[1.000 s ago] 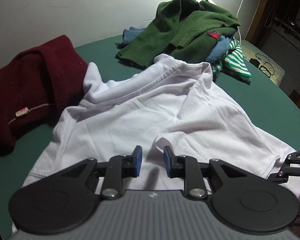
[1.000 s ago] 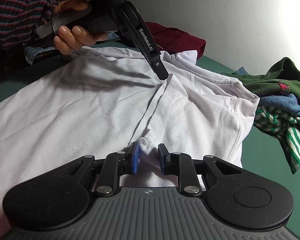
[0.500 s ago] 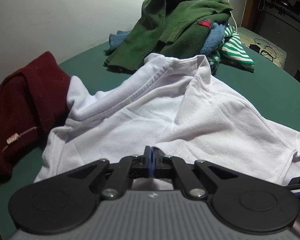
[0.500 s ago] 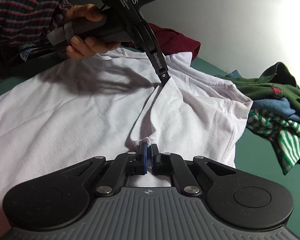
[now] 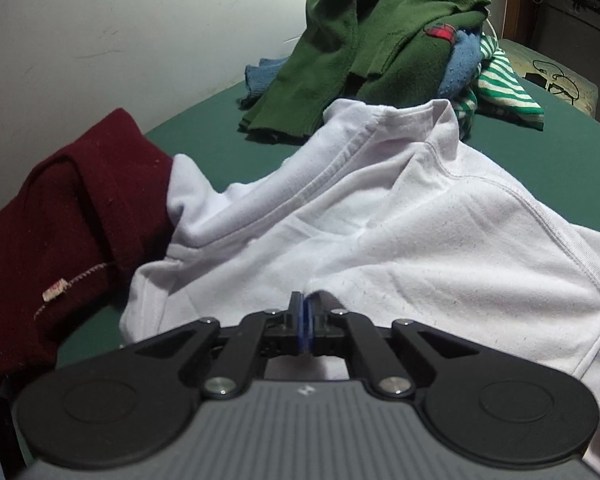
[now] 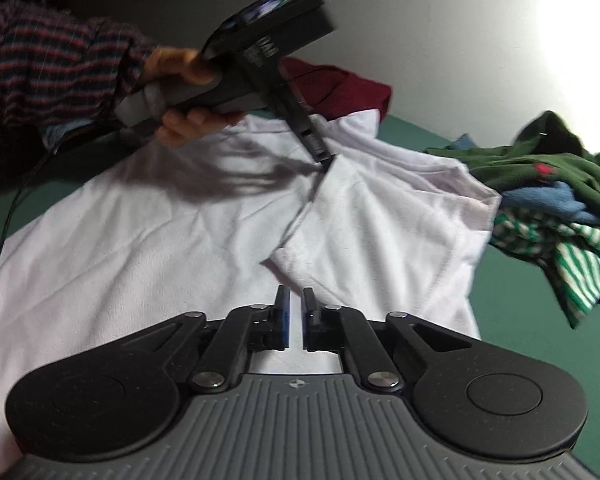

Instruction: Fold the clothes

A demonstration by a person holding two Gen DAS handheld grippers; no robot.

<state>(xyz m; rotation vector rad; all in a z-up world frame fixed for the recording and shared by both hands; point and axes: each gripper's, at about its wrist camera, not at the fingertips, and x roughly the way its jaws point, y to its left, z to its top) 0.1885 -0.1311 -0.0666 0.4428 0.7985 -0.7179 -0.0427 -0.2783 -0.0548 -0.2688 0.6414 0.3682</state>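
A white T-shirt (image 5: 420,240) lies spread and rumpled on the green table (image 5: 560,152). My left gripper (image 5: 304,304) is shut on a pinch of its fabric. In the right wrist view that left gripper (image 6: 325,159), held in a hand (image 6: 184,92), lifts a ridge of the T-shirt (image 6: 140,248) off the table. My right gripper (image 6: 296,308) hovers low over the shirt with its jaws a narrow gap apart. The end of the raised fold hangs just beyond its fingertips, with nothing between the pads.
A maroon garment (image 5: 68,220) lies at the left, touching the shirt's sleeve. A pile with a green fleece (image 5: 380,32), a blue piece (image 5: 460,60) and a green-striped piece (image 5: 504,84) sits at the table's far side. A thin cable (image 6: 0,240) trails off the left.
Both grippers closed on the shirt's fold half a second ago. The left has since lifted its pinch higher. The right has parted its jaws slightly and the fold has slipped out.
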